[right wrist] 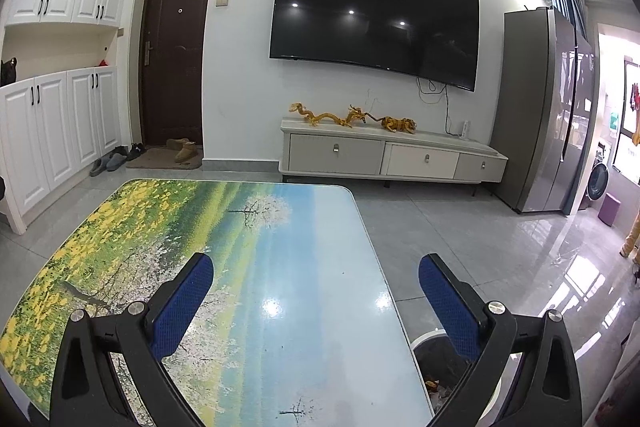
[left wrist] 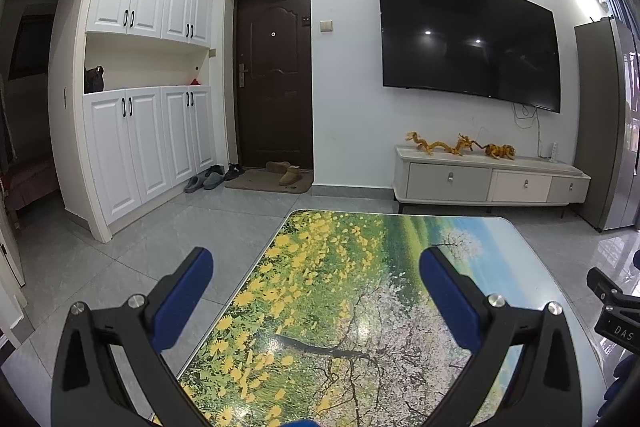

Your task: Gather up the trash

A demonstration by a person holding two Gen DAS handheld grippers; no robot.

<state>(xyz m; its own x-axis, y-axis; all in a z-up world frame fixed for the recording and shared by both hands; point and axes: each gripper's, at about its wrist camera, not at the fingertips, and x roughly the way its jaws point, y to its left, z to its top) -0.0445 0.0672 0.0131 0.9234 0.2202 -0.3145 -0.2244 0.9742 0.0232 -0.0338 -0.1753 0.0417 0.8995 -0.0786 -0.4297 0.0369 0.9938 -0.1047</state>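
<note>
While both spread wide, left gripper [left wrist: 316,265] and right gripper [right wrist: 316,271] hover over table [right wrist: 320,227].

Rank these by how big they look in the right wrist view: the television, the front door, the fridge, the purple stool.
1. Television.
2 and 3. Fridge and front door: too alike to rank, and the fisheye edge stretches the fridge.
4. Purple stool, smallest.

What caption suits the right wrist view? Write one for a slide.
Right gripper open over the bare table; bin beside it.
</note>
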